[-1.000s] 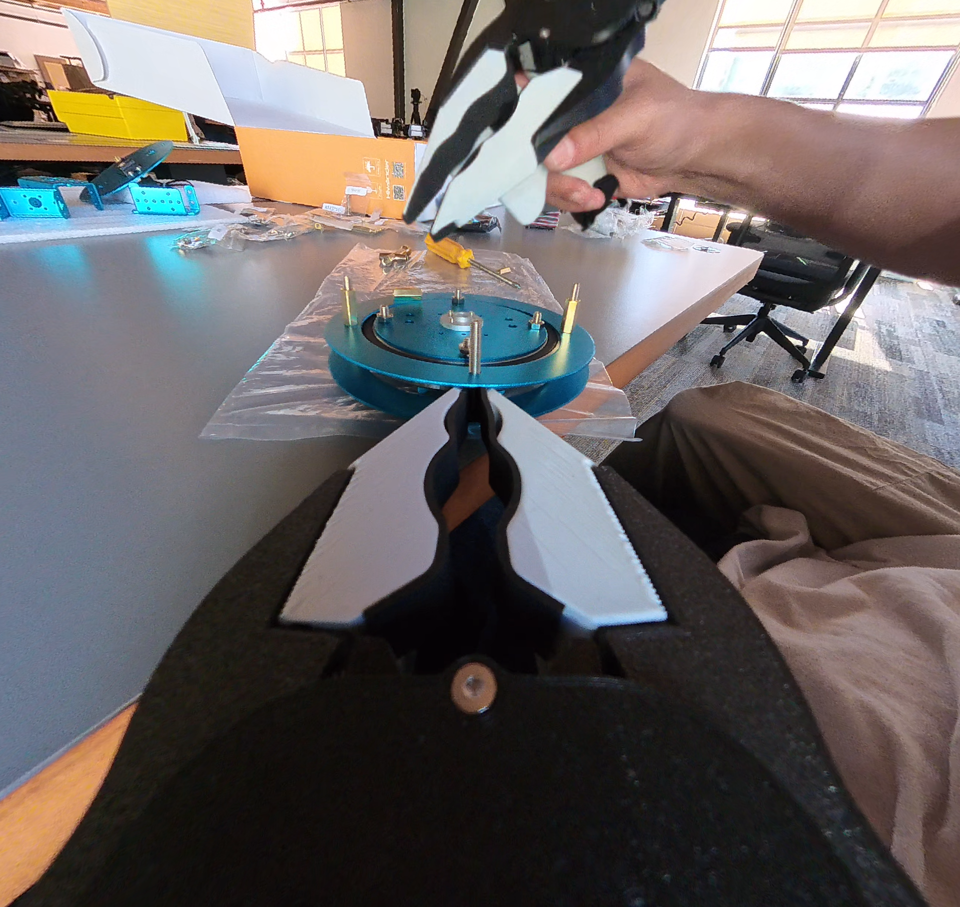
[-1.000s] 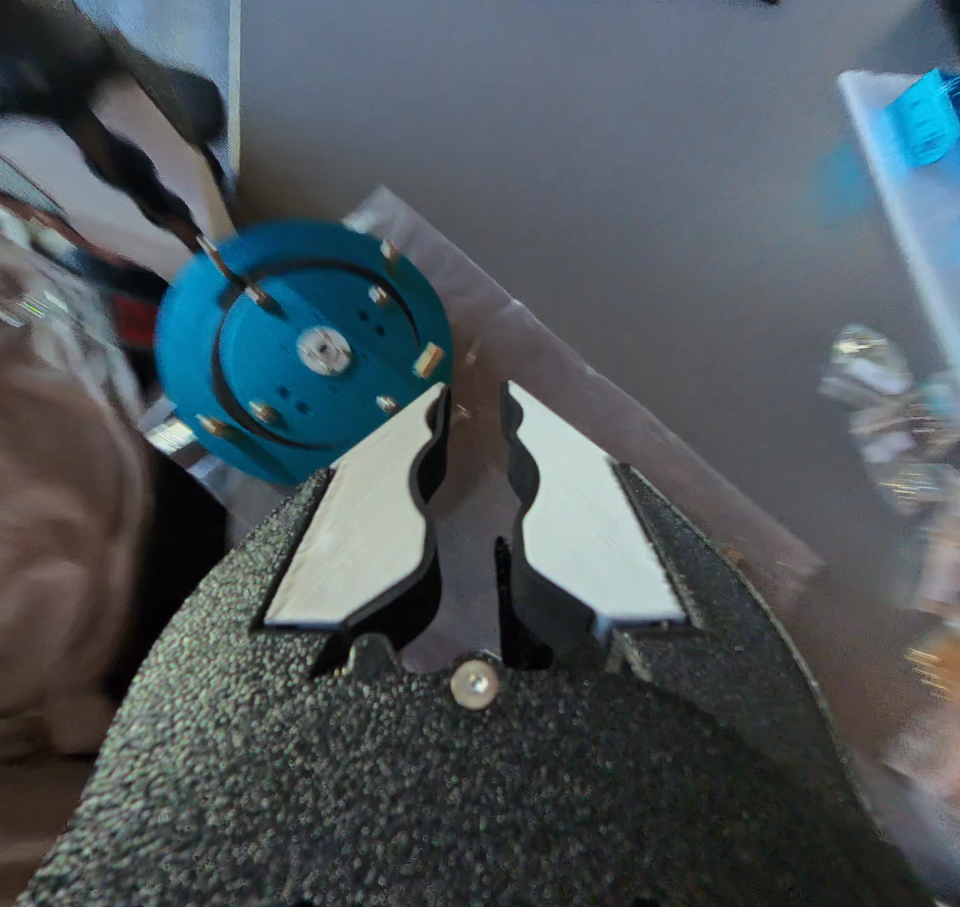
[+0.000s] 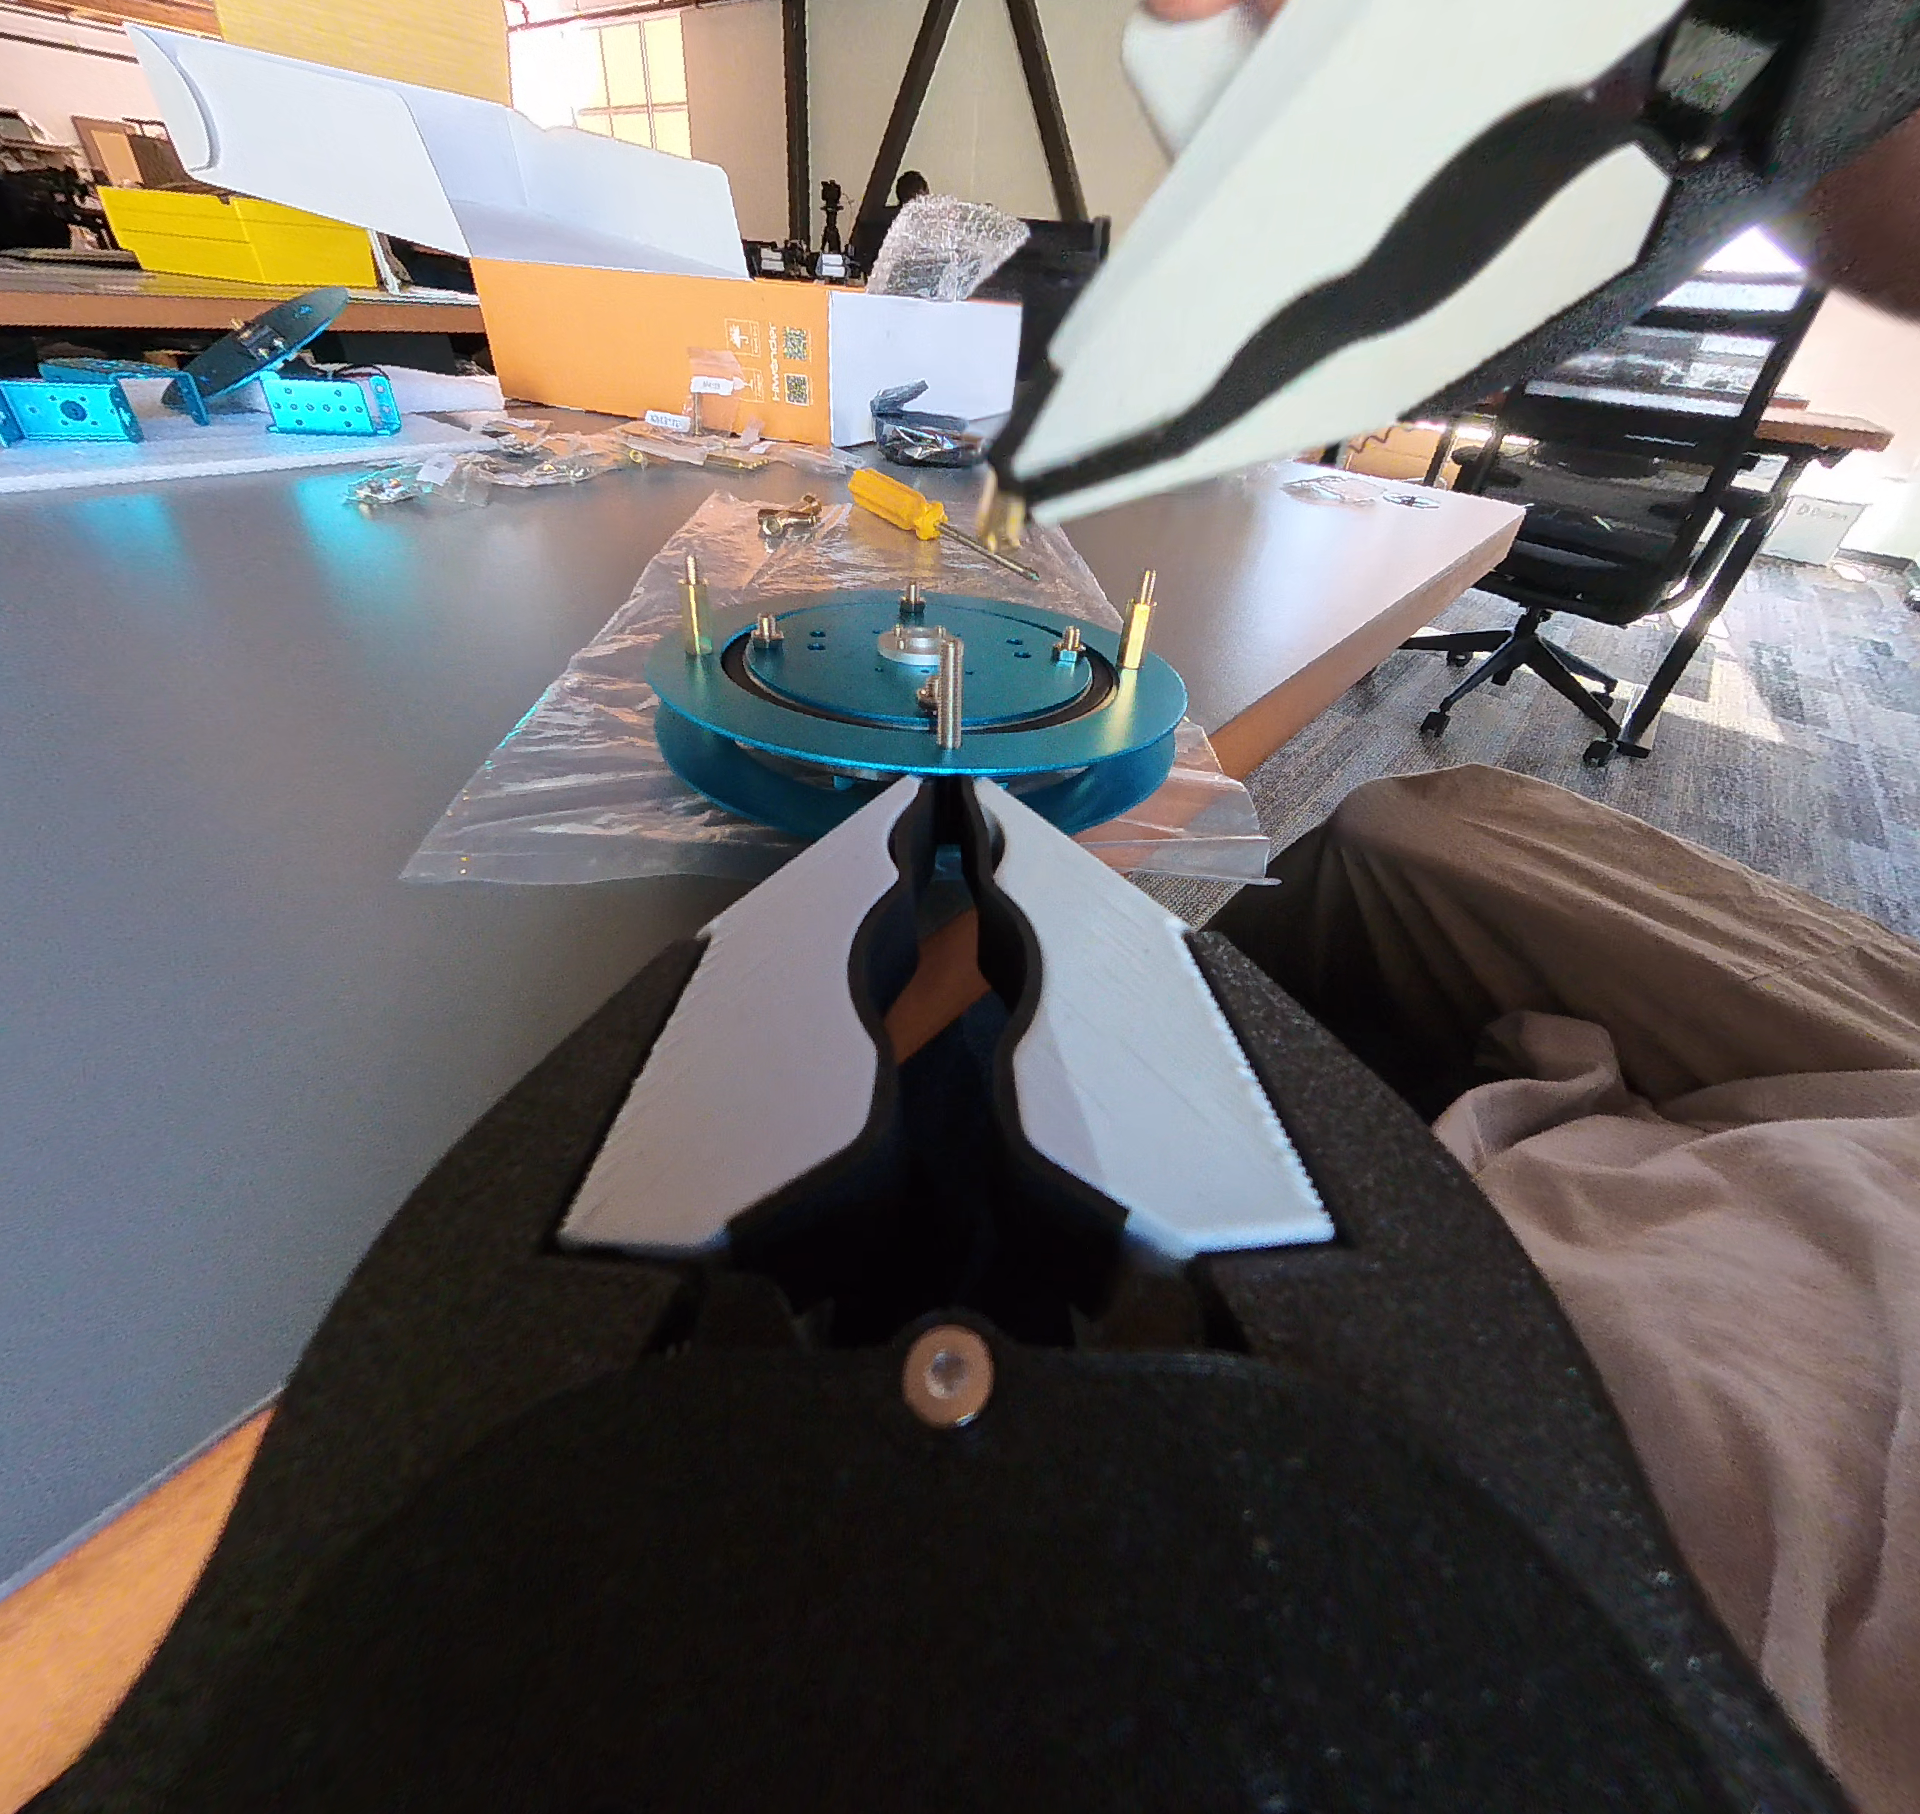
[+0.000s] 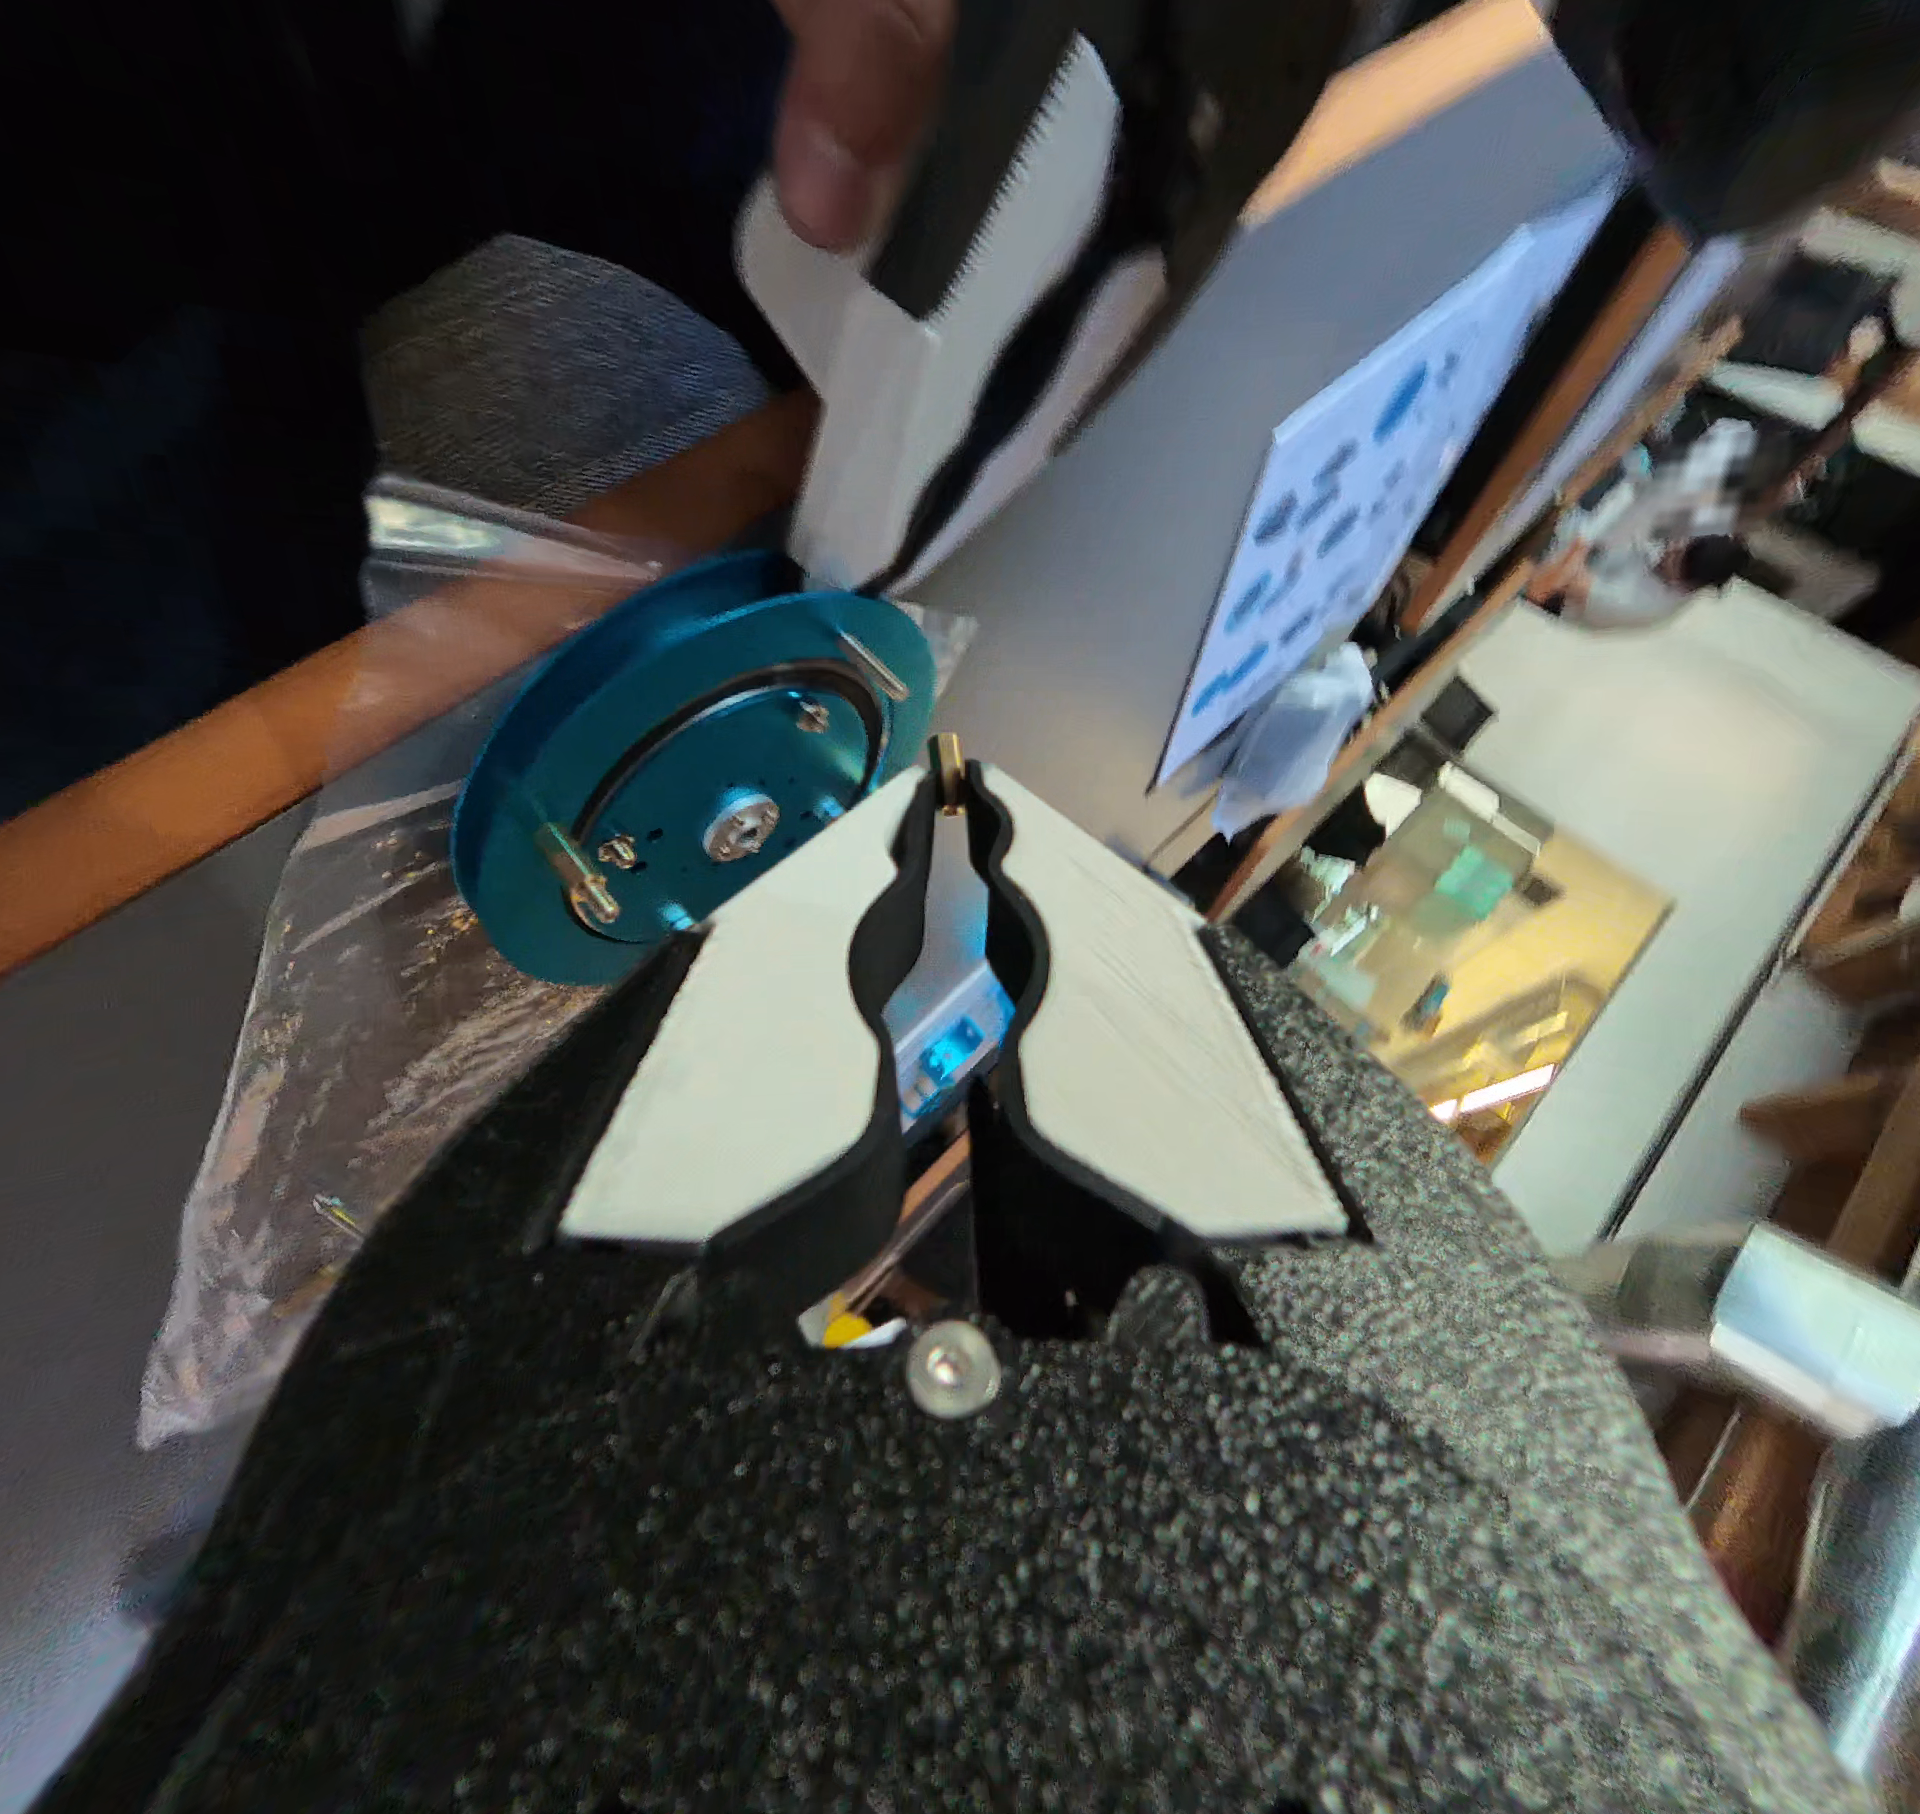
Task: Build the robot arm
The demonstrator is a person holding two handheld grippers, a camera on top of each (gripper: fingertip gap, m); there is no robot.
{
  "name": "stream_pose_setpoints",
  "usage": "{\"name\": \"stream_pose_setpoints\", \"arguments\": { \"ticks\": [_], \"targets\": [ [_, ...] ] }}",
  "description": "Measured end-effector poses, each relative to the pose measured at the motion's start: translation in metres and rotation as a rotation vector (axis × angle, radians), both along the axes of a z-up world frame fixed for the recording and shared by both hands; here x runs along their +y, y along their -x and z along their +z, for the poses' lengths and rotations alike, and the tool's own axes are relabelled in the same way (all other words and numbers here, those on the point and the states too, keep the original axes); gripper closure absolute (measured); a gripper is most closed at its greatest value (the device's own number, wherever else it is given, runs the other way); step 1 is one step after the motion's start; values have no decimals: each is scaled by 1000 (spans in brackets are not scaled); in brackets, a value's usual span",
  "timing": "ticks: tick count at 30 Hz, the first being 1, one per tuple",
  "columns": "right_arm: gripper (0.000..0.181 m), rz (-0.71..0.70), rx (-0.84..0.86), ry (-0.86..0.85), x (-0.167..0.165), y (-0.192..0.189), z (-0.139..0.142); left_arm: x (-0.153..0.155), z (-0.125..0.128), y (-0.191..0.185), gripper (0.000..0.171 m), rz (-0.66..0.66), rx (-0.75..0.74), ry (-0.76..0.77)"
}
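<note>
Blue turntable disc (image 3: 914, 715) lies on a plastic bag (image 3: 582, 808) at the tabletop's (image 3: 260, 725) near right edge. Left hand-held gripper (image 3: 943, 793) pinches its near rim; right hand-held gripper (image 4: 948, 790) grips a brass standoff (image 4: 948, 765) above. Judging by this, hold it upright over its hole

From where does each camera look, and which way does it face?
Left wrist view: low at the table edge, looking along it at the blue disc; own left gripper shut on its rim, the person's legs beside.
Right wrist view: above, tilted down at the disc; own right gripper pinching a brass post, a hand above.
Both show the disc and both grippers.
</note>
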State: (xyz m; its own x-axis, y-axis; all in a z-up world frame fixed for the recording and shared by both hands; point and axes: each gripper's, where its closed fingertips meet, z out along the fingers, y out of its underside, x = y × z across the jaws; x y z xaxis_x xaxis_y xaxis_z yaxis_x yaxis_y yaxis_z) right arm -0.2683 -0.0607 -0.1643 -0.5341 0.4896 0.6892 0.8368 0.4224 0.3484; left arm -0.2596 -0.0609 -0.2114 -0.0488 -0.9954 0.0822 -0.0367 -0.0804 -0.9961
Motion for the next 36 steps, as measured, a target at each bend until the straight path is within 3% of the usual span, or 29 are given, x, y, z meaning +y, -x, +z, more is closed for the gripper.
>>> {"name": "stream_pose_setpoints", "arguments": {
  "ticks": [5,9,27,31,36],
  "targets": [
    [177,221,-252,-47,12,3,-4,1,1,0,171,1,0,-5],
    [177,234,-328,44,9,0,-14,2,1,1,171,1,0,-6],
    [181,379,-567,46,-1,5,-22,2,2,1,171,-5,9,3],
    [181,338,-571,63,6,-1,-22,1,4,1,171,-3,6,-20],
    [181,76,-427,140,15,-16,-16,2,4,2,171,-6,3,-9]
  ]
}}
